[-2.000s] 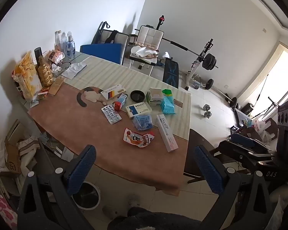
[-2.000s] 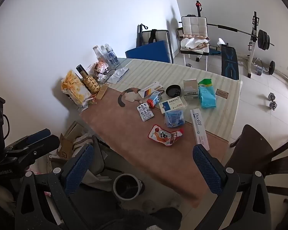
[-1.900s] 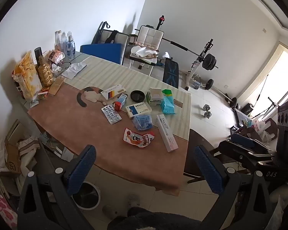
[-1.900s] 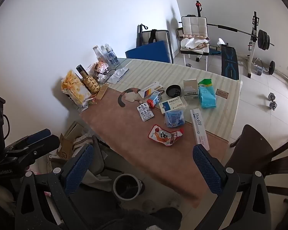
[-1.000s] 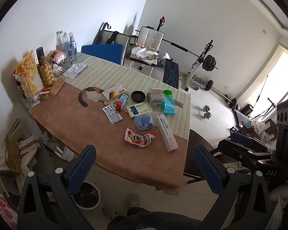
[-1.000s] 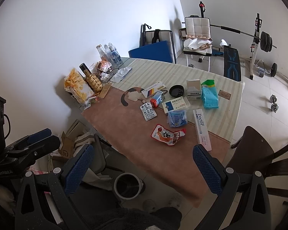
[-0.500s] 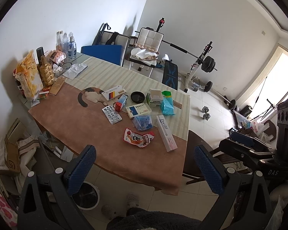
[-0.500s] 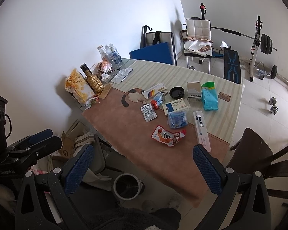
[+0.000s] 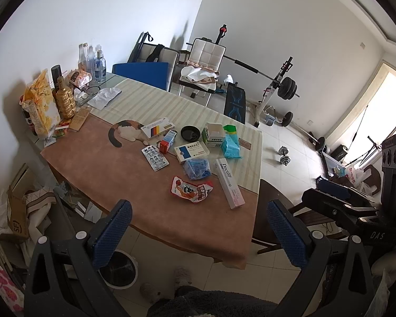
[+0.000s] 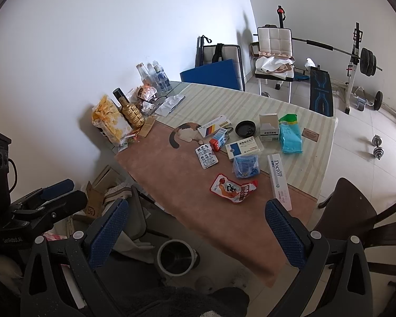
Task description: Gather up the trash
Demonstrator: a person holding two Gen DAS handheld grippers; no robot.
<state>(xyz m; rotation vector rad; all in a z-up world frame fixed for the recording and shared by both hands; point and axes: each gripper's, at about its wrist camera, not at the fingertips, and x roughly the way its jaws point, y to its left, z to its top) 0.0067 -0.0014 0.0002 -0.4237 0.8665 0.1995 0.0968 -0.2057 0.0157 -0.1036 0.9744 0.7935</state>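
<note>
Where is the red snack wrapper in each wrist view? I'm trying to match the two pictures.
Left wrist view: red snack wrapper lies just below centre, on the brown cloth, left of the white Doctor box.
Right wrist view: it lies slightly right of centre, again left of that box.
Shared landmark: the Doctor box, plus the blue packet just beyond the wrapper.

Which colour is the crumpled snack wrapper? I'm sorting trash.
Red and white snack wrapper, clearest in the right wrist view.

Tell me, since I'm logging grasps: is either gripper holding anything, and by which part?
Nothing is held. The left gripper and right gripper are both open, short of the table.
</note>
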